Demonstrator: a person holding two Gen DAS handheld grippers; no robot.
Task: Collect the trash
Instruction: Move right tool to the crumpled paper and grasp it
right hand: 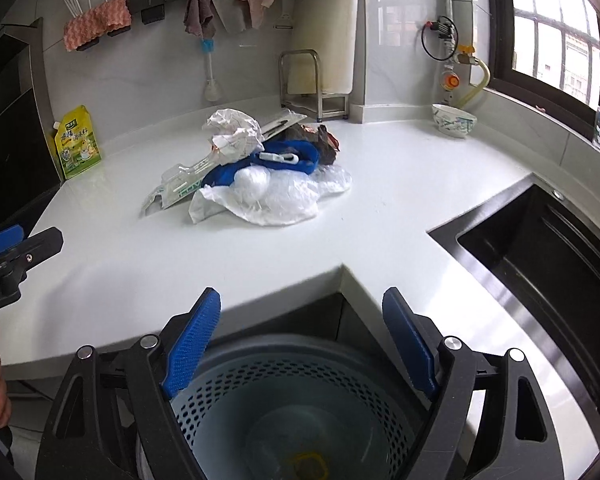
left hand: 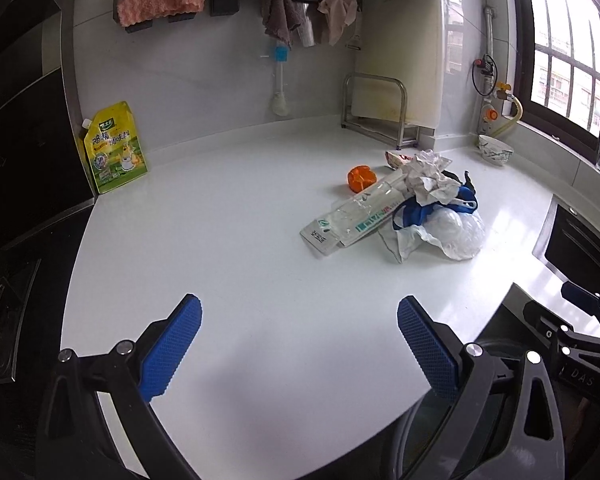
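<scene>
Both the left gripper (left hand: 299,344) and right gripper (right hand: 301,342) hang spread, empty, short of the trash heap (right hand: 256,172). Next comes reaching it; the bin (right hand: 300,412) waits below.

White countertop (left hand: 220,220), grey tiled wall (left hand: 200,80); dark-framed window (right hand: 548,32), daylight; black sink (right hand: 540,240)

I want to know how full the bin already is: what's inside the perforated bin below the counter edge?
The perforated bin holds something yellow at the bottom, too blurred to identify. The right gripper hides part of the interior.
</scene>
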